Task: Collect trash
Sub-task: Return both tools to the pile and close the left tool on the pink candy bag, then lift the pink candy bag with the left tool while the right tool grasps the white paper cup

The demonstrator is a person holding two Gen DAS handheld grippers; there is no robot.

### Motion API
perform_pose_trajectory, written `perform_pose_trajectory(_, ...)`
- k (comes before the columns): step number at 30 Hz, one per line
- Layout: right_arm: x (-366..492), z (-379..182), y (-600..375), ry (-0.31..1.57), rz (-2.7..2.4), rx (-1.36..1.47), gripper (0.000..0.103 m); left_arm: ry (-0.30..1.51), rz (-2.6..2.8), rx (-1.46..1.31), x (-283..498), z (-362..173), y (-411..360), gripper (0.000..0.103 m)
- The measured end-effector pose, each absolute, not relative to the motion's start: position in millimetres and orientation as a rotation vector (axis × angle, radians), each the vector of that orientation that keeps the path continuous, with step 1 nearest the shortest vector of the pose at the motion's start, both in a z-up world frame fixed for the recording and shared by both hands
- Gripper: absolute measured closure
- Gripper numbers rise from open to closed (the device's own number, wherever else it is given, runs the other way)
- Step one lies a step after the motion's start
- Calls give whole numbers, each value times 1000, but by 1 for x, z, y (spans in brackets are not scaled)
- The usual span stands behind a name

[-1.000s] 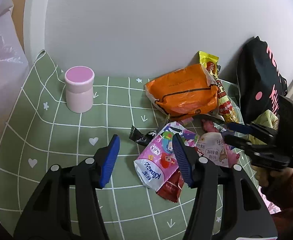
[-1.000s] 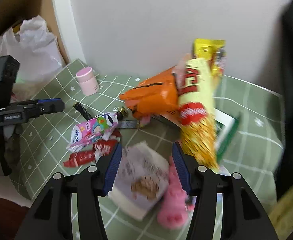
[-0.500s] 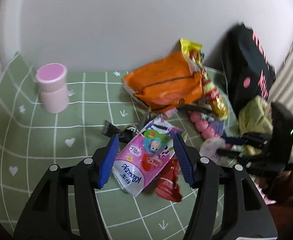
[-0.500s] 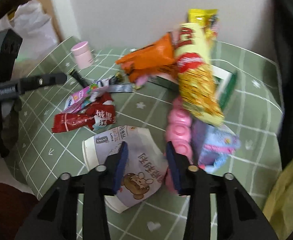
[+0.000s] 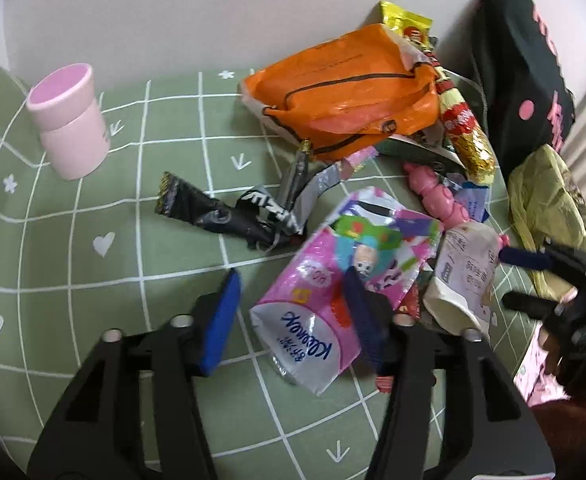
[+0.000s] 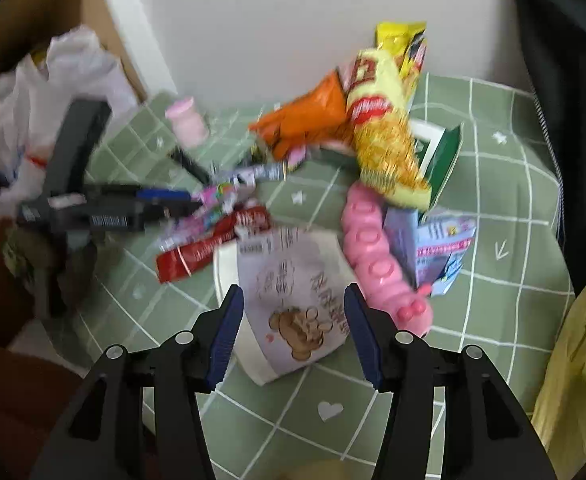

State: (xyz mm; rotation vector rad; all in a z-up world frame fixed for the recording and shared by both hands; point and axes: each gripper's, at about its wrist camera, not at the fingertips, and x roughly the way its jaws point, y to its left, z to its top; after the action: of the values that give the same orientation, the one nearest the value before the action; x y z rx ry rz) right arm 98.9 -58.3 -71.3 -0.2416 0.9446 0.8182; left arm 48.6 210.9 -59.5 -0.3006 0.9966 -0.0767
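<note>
Between the closing left gripper's (image 5: 291,312) spread jaws lies the pink tissue pack (image 5: 333,280), not yet pinched.

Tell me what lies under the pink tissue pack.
A red wrapper pokes out from beneath the pink tissue pack at its right edge, over the green checked cloth. Most of the wrapper is covered, and anything else beneath is hidden.

**A lived-in corner of a home**

A small table pushed against a plain white wall wears a green checked tablecloth (image 5: 93,216) printed with hearts and stars. Snack wrappers (image 5: 349,92), a pink tissue pack (image 5: 317,304) and a pink lidded jar (image 5: 69,120) litter it; a cardboard box lined with a white plastic bag (image 6: 53,92) stands beside it
</note>
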Motion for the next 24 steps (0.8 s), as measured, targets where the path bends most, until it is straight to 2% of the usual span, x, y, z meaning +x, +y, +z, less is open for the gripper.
perform_pose_trajectory(1,98,-72,-59,938,803,-238,54,1005,-68,-309,48,-60,212,77)
perform_pose_trajectory(4,97,-67,-62,908,768,-179,54,1005,-45,-313,46,-59,215,91)
perform_pose_trajectory(13,101,-79,-93,1004,756,-34,54,902,-16,-336,40,-36,222,95)
perform_pose_trajectory(24,131,-102,-59,1070,834,142,52,891,-18,-402,40,-36,231,95)
